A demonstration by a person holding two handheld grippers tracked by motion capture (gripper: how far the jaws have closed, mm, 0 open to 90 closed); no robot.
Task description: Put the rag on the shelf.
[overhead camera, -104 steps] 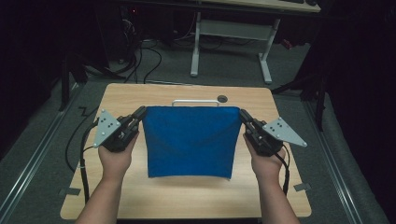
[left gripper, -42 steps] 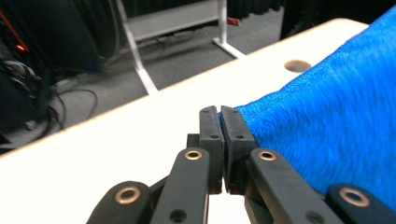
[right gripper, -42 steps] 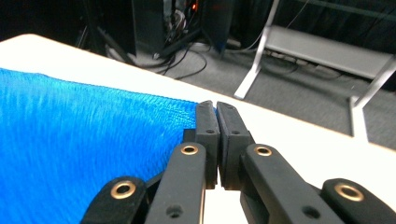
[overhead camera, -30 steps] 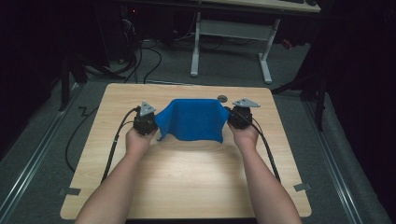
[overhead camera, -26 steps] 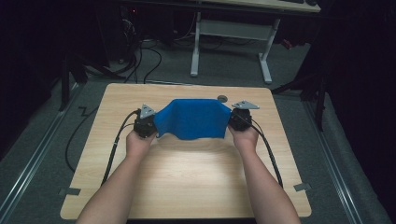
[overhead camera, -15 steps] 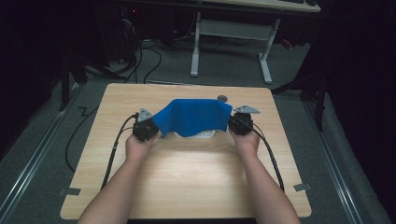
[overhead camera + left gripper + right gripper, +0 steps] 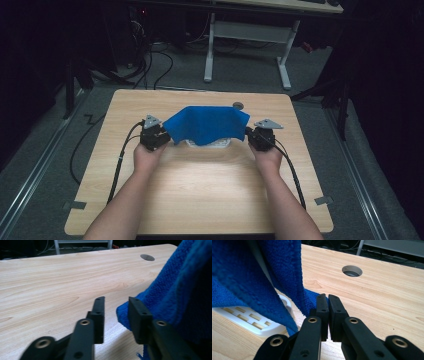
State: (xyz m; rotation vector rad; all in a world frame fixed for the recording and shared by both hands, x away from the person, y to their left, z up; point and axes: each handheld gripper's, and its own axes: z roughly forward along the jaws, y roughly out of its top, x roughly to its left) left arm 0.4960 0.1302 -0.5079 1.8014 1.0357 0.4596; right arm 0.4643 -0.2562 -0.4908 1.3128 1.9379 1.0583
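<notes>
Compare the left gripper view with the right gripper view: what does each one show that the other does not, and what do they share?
The left gripper view alone shows the left gripper with its jaws apart, the blue towel beside one jaw and not between them. The right gripper view alone shows the right gripper with its jaws nearly together at the towel's edge, and a white slotted tray lying under the cloth. Whether that edge is pinched cannot be told. Both show the blue towel, the wooden table and its round hole.
</notes>
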